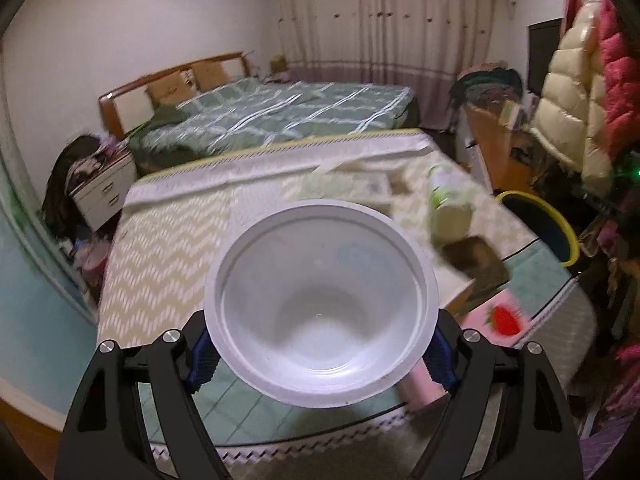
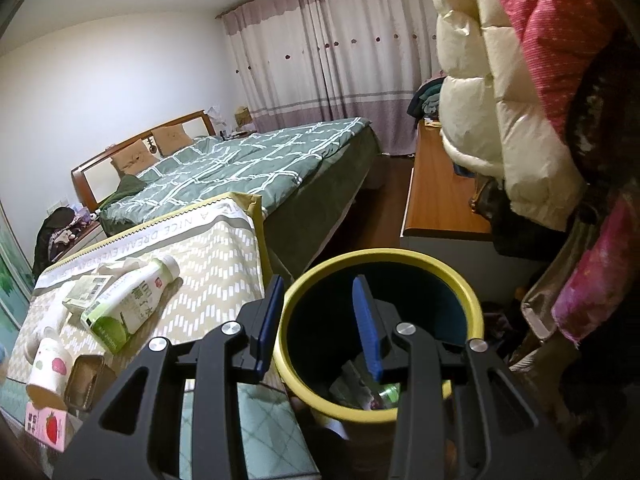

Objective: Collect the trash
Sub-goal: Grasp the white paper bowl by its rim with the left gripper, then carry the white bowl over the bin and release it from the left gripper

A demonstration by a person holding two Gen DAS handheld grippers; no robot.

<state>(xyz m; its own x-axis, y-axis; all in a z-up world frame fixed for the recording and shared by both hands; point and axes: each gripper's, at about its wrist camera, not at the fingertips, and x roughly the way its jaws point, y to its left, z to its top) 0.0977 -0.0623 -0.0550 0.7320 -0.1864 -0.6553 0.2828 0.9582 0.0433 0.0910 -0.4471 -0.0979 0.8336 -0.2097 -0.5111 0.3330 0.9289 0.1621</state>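
the left claw (image 1: 320, 354) clamps a clear round plastic bowl (image 1: 320, 304), lifted above the near edge of the chevron-patterned mattress (image 1: 168, 248). the right claw (image 2: 316, 326), narrow and empty, hangs over the yellow-rimmed dark bin (image 2: 476, 300). step: carrying trash; next, swing the bowl right over the bin and let go.

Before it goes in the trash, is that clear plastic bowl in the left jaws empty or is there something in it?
Empty: the plastic bowl is see-through down to its bare bottom, with no food or liquid visible inside.
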